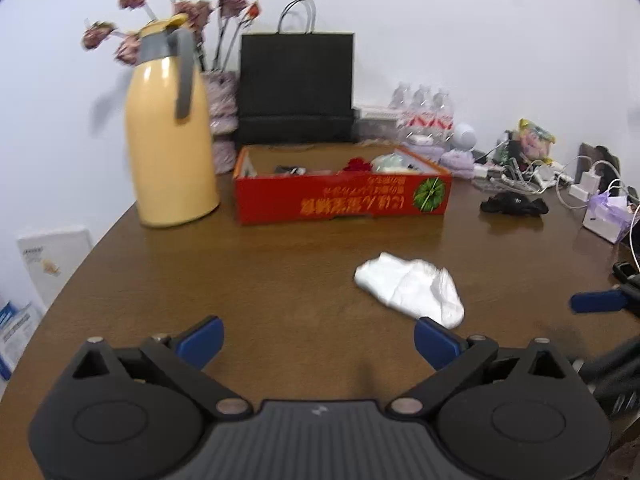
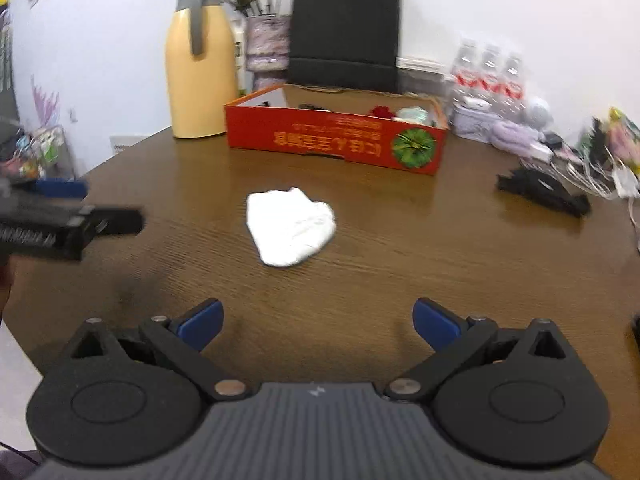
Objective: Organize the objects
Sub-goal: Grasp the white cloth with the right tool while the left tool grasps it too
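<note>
A crumpled white cloth [image 1: 412,289] lies on the brown wooden table [image 1: 260,272]; the right wrist view shows the same cloth [image 2: 290,226] mid-table. Behind it stands a red cardboard box [image 1: 340,196] holding small items, seen again as the red box [image 2: 336,136]. My left gripper [image 1: 318,340] is open and empty, with the cloth just beyond its right fingertip. My right gripper [image 2: 318,322] is open and empty too, short of the cloth. A black object [image 1: 514,205] lies at the right, the same black object [image 2: 544,192] in the other view.
A yellow thermos jug [image 1: 170,136] stands left of the box, with dried flowers [image 1: 176,4] and a black paper bag [image 1: 297,84] behind. Water bottles [image 1: 424,114], chargers and cables [image 1: 560,176] crowd the right. The other gripper [image 2: 48,220] reaches in from the left.
</note>
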